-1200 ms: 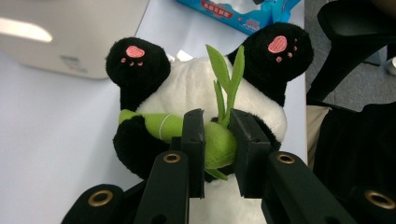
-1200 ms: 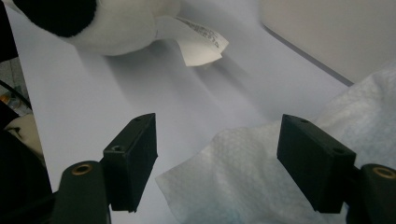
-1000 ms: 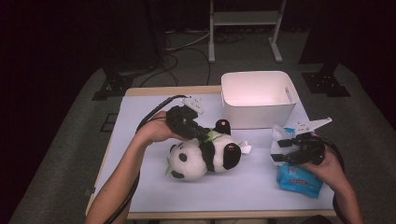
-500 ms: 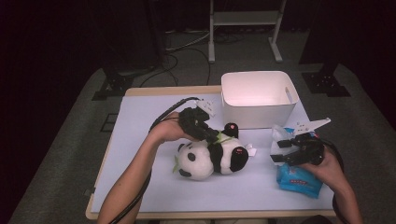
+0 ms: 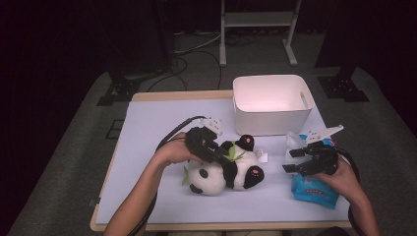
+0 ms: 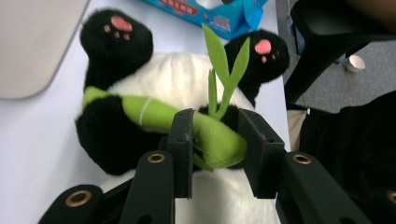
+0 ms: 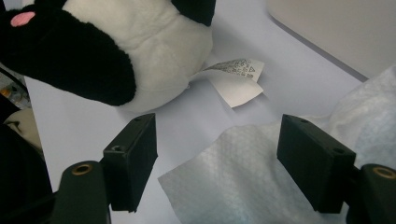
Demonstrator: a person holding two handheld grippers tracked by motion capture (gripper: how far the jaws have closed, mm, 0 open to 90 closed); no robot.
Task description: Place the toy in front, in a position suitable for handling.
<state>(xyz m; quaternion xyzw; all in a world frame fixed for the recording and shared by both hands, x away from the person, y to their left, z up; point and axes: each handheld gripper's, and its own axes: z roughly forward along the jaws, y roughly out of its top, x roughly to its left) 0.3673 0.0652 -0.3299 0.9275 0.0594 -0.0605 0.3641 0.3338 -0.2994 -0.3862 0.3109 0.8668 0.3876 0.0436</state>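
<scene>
Your left gripper (image 6: 215, 140) had just been opening, its jaws loosely bracketing the panda's (image 5: 223, 169) green bamboo stalk (image 6: 187, 123). The panda lay mid-table, head toward you, feet toward the white bin (image 5: 273, 103), with open tabletop (image 5: 147, 123) to its left. Your right gripper (image 7: 217, 154) stood spread over a wipe (image 7: 233, 186), beside the blue wipe pack (image 5: 314, 189). Your right gripper view alone showed the panda's tag (image 7: 236, 77).

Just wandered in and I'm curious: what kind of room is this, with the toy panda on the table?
Probably a lab or studio set up for recording demonstrations, not a home. The lit table stands among dark surroundings, cables trail over the grey floor, and a metal stand rises behind the white bin.
</scene>
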